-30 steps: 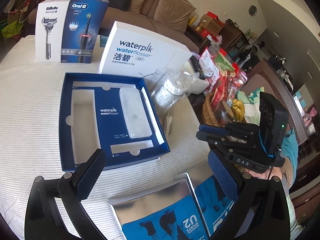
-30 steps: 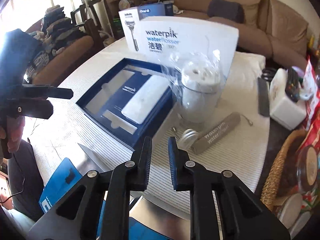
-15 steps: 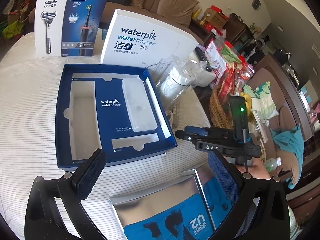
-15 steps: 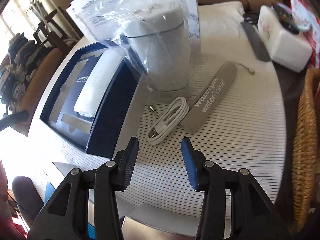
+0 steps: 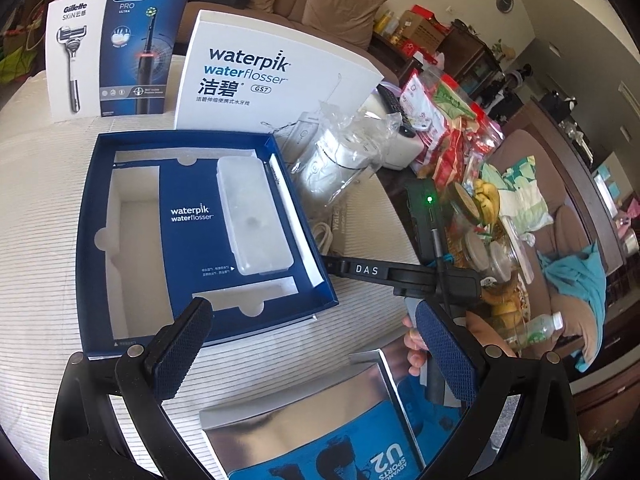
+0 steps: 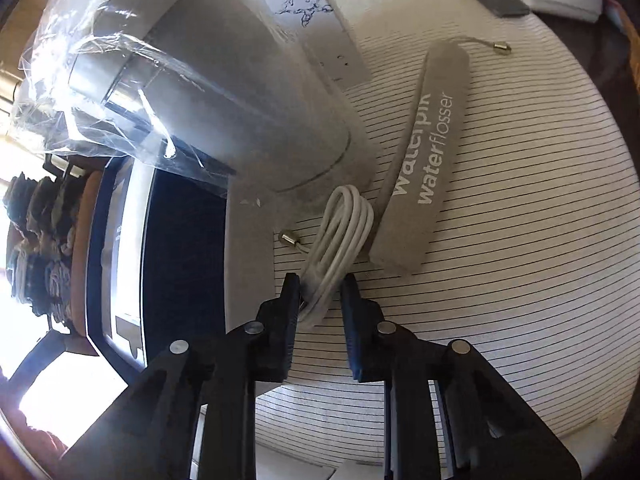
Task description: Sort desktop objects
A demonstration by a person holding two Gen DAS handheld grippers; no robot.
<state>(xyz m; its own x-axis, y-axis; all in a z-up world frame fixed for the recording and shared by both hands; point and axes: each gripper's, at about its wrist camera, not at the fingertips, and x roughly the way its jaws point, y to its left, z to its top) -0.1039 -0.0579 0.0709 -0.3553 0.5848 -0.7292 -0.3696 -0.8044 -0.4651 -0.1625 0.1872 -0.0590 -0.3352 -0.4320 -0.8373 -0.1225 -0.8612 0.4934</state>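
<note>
On the striped tablecloth, a blue box lies open mid-table, a white lid propped behind it. Toward the right edge a bagged white appliance crowds a grey pouch and the coiled white cable. The right gripper has just been closing, its jaws now flanking the coil's near end, the right pad apart from it. The left gripper hangs spread wide over a silver box at the near edge.
</note>
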